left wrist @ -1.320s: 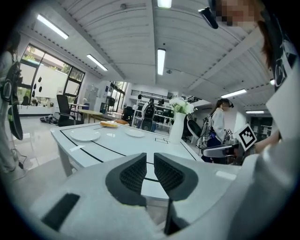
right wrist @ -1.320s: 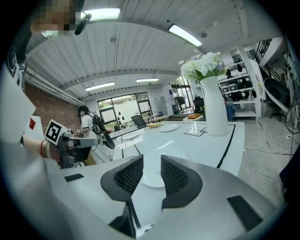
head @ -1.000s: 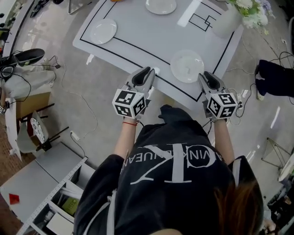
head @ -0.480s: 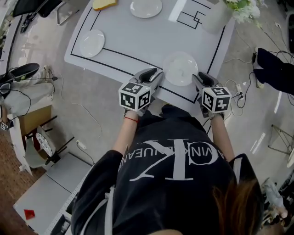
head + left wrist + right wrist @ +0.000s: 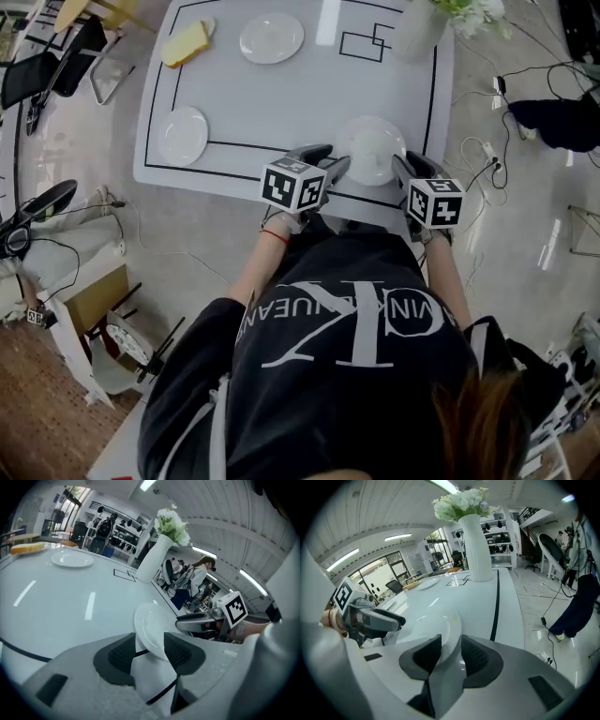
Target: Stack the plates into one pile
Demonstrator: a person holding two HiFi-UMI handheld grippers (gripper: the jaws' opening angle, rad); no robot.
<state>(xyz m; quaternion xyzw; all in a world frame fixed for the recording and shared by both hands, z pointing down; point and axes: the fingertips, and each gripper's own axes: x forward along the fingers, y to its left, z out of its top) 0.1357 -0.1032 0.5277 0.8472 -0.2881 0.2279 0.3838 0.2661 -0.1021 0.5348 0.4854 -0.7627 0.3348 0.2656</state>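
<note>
White table has, at its front edge, the left gripper, jaws just opened wide and unclamped around the rim of the near plate, and the right gripper, likewise just opened astride the opposite rim, each hiding part of it.

We're on a lab test floor.
White table marked with black lines, cables trailing over the floor, equipment racks and office chairs behind, strip lights overhead.
</note>
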